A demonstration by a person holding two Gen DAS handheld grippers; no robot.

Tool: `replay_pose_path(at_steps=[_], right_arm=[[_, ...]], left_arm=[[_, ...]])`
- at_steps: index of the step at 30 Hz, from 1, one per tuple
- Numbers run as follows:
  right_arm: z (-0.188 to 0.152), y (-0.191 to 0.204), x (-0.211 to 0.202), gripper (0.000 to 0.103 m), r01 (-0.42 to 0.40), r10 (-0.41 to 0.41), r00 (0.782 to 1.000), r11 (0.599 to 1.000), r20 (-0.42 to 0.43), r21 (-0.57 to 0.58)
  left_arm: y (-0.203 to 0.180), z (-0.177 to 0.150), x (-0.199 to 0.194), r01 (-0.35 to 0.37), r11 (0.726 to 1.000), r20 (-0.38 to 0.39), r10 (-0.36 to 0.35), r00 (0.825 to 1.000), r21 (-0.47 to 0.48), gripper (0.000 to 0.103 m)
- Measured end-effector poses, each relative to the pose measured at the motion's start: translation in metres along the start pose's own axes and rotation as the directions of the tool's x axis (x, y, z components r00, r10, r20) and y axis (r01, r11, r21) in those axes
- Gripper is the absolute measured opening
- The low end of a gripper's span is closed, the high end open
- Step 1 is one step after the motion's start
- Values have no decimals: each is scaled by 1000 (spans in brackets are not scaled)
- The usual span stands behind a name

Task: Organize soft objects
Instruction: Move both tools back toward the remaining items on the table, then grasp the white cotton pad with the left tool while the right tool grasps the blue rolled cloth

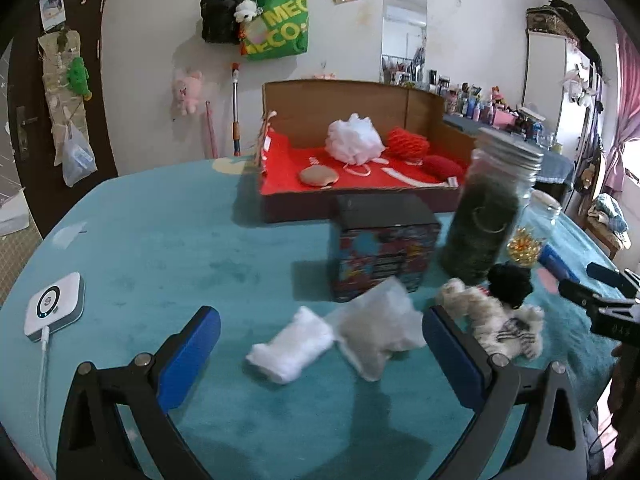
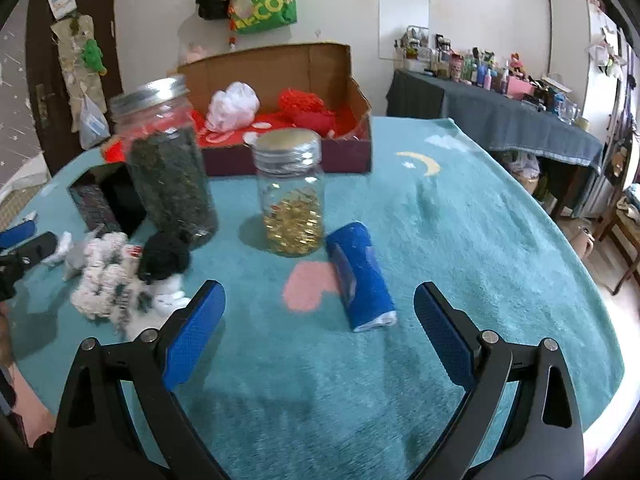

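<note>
A cardboard box (image 1: 424, 104) with red lining at the table's far side holds a white puff (image 1: 354, 138), red knitted items (image 1: 408, 143) and a tan pad (image 1: 319, 176). On the teal blanket, a rolled white cloth (image 1: 290, 346) and a pale pouch (image 1: 376, 330) lie between the fingers of my open left gripper (image 1: 320, 340). A plush toy with a black pompom (image 1: 496, 312) lies to its right. My right gripper (image 2: 318, 312) is open over the blanket, just short of a rolled blue towel (image 2: 360, 280). The same plush toy (image 2: 120, 280) lies to its left.
A tall jar of dark leaves (image 2: 170, 168), a jar of gold bits (image 2: 292, 192) and a patterned box (image 1: 382, 244) stand mid-table. A white device with a cable (image 1: 54, 304) sits at the left. A cluttered side table (image 2: 500, 116) stands beyond the right edge.
</note>
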State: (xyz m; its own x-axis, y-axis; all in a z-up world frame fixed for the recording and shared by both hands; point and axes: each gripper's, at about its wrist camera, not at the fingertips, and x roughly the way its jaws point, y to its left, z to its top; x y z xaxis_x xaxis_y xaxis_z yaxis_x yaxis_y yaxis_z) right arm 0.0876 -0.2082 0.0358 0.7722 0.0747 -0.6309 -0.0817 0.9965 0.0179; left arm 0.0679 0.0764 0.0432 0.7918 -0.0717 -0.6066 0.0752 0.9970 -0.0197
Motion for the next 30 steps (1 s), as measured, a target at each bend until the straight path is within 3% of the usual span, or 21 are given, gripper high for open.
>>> replay_pose_path(at_steps=[2,5,8,9,10,11,12,13,14,16,22,30], right_arm=[[2,-5,4,97,2,-2,1000,1000,-16,1],[5,-12,11,97,-25,26,999,999,-47,25],[8,-18,19,94,-33,35,996,999,-81,36],[8,-19,21,89,-46,49,995,998,-90,40],[7,-19,23,75,-51,54,993,998,-100,39],[7,-18,27,62,-46,49,991,998,-121,31],[6,-17,28,59,-31,34,992,999,-122,21],[6,-16,26,49,-24,24,993,1000,-116,5],[6,-14,25,32,-28,27,993,1000,-113,-12],[5,-12,22,23,-31,29,995,999,-100,-24],[7,-10,5,21,-53,52,998,998,-41,-22],[12,0,-25,19,-169,170,984,985,46,-33]], left_arm=[[8,-1,4,-1,1000,-21,1,1000,-2,103],[19,-2,11,-15,1000,-56,15,998,-9,93],[26,-4,22,6,1000,-116,-8,993,-15,68],[27,-5,27,34,999,-143,-36,989,-19,50],[28,-6,31,60,998,-164,-63,984,-24,42],[27,-7,29,60,998,-158,-62,986,-19,39],[25,-7,28,58,998,-150,-58,987,-3,21],[23,-6,26,64,998,-146,-62,987,12,18],[22,-5,24,63,998,-137,-60,989,18,18],[19,-2,18,70,997,-113,-67,991,26,18],[3,10,2,139,990,-64,-136,989,37,18],[-39,20,-8,293,952,-45,-290,956,87,18]])
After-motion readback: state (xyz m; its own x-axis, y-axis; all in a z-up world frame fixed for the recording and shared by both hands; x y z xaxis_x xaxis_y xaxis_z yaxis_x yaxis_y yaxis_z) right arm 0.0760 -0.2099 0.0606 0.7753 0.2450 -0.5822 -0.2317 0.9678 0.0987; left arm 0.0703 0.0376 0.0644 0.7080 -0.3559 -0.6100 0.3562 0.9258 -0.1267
